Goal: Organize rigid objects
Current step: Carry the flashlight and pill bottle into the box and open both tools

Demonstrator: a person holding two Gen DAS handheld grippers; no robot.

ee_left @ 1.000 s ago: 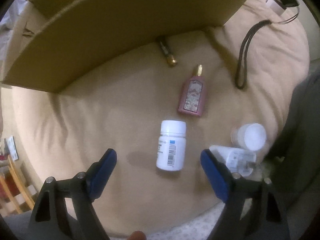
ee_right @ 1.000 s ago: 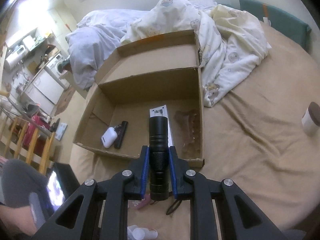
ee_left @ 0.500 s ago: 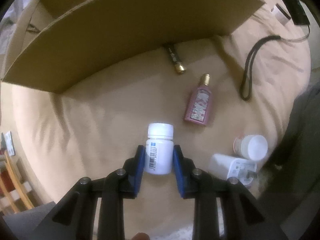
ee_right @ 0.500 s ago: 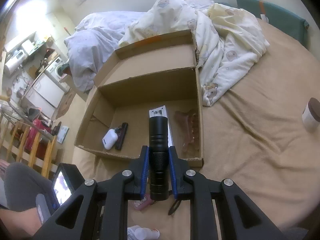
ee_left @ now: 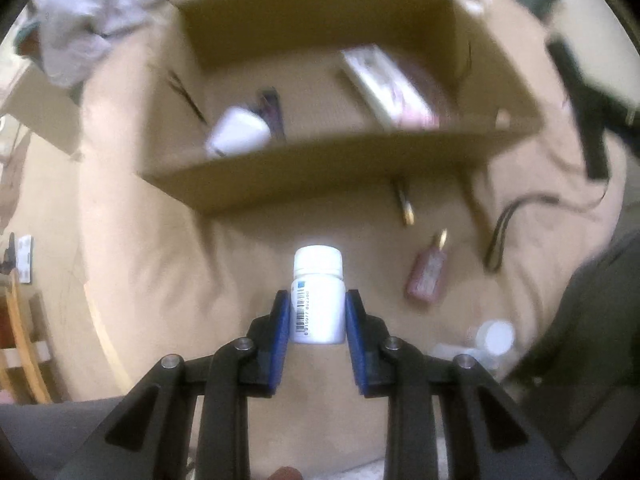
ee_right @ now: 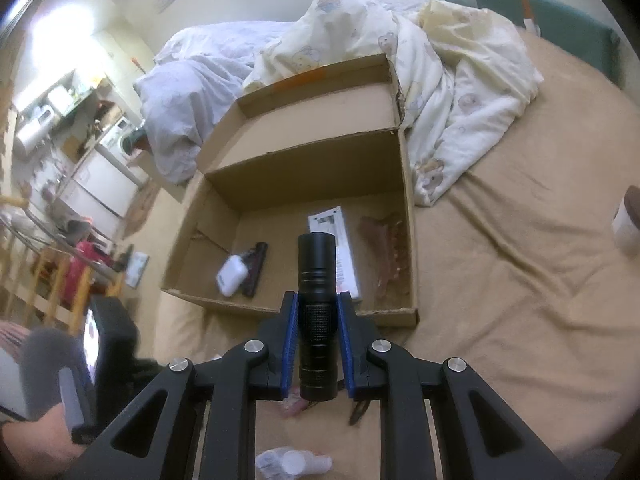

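A white pill bottle [ee_left: 319, 300] with a barcode label sits between the blue pads of my left gripper [ee_left: 319, 304], which is shut on it and holds it above the tan bedspread. My right gripper [ee_right: 317, 312] is shut on a black flashlight [ee_right: 317, 296] that points toward the open cardboard box [ee_right: 408, 216]. Inside the box [ee_left: 320, 156] lie a white earbud case [ee_right: 231, 276], a dark stick-shaped thing [ee_right: 255, 266], a white carton [ee_right: 340, 248] and a brown hair clip [ee_right: 390, 252]. A pink perfume bottle [ee_left: 427, 280] lies on the bedspread right of the pill bottle.
A gold-tipped tube [ee_left: 405, 204] and a black strap [ee_left: 502, 236] lie by the box front. A small white jar [ee_left: 494, 336] and white adapter rest lower right. A crumpled duvet [ee_right: 440, 60] lies behind the box; a brown-lidded cup [ee_right: 628, 220] stands far right. A person's arm [ee_right: 36, 440] is lower left.
My left gripper closed on the pill bottle and lifted it off the bedspread; the box interior has come into its view. The right gripper kept still with the flashlight.
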